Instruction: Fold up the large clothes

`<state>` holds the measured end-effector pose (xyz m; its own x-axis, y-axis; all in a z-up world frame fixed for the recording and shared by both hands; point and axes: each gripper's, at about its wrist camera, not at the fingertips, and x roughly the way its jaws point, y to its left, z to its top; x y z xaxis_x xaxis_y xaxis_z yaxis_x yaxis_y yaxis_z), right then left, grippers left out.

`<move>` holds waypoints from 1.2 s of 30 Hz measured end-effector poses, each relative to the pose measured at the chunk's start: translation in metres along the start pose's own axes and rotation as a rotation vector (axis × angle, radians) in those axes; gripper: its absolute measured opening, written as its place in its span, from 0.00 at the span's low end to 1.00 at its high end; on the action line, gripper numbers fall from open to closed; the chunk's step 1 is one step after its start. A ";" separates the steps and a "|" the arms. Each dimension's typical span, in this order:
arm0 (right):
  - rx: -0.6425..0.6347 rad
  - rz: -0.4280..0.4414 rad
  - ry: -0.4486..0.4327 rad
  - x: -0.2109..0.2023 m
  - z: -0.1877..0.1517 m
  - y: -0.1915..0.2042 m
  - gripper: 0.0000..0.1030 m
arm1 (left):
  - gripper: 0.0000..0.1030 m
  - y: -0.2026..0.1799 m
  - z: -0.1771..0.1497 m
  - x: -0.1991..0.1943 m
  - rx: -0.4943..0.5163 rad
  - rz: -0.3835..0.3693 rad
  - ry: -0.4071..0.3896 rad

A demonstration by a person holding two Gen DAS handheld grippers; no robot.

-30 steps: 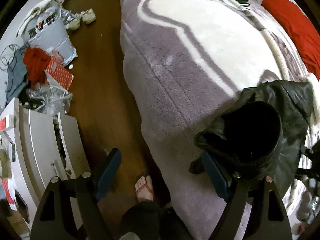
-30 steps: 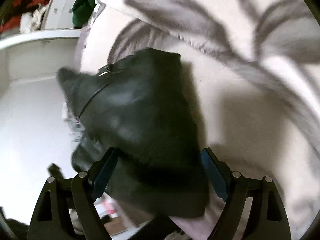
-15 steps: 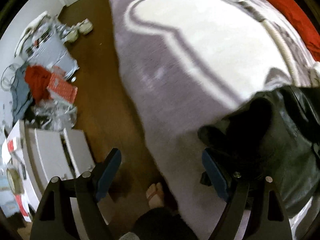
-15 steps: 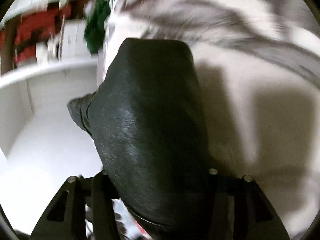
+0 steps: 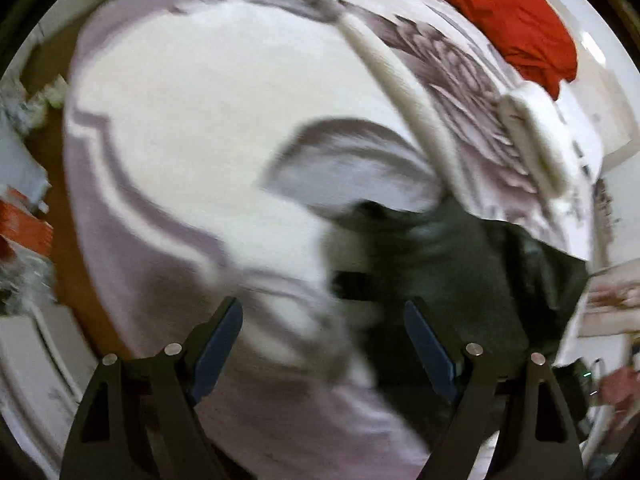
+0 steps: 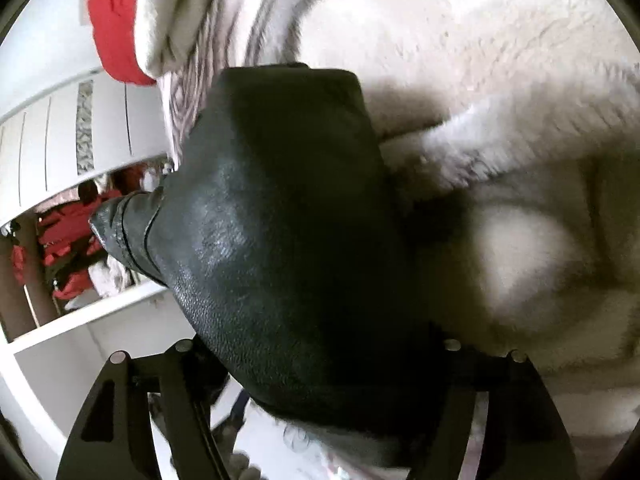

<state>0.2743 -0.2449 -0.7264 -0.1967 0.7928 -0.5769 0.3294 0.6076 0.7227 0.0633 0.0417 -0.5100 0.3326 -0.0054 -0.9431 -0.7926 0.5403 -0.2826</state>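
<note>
Below my left gripper [image 5: 322,350], its two blue-padded fingers stand spread wide apart with nothing between them, hovering over a fleecy lilac and white blanket [image 5: 208,128] that covers the bed. Most of this left wrist view is blurred. A black leather garment [image 5: 460,264] lies on the blanket to the right of the gripper, reaching past the right finger, apart from the pads. Farther back I see a red cloth [image 5: 508,12] near the bed's far edge and a thick cream fold of bedding [image 5: 536,136] beside it. A strip of brown wooden floor [image 5: 60,216] shows on the left.

From the right wrist view, the black leather garment [image 6: 280,240] fills the middle and drapes straight over my right gripper [image 6: 320,392], hiding its fingertips. The arms look drawn inward, as if pinching the leather, though I cannot see the pads themselves. White fleece of the blanket [image 6: 500,60] lies behind and to the right. A white shelf unit [image 6: 60,140] with red items stands to the left.
</note>
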 end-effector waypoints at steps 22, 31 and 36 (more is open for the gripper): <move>-0.686 -0.438 0.127 0.073 0.081 0.210 0.10 | 0.22 -0.002 -0.010 0.029 -0.244 -0.317 -0.031; -0.624 -0.543 0.143 0.117 0.126 0.189 0.08 | 0.27 0.018 0.000 0.077 -0.222 -0.326 0.047; -0.497 -0.375 0.191 0.070 0.122 0.195 0.31 | 0.58 0.026 -0.004 0.050 -0.239 -0.369 0.116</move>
<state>0.4374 -0.0767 -0.6722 -0.3915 0.4889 -0.7795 -0.2513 0.7581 0.6017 0.0574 0.0518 -0.5654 0.5660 -0.2628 -0.7814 -0.7321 0.2755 -0.6229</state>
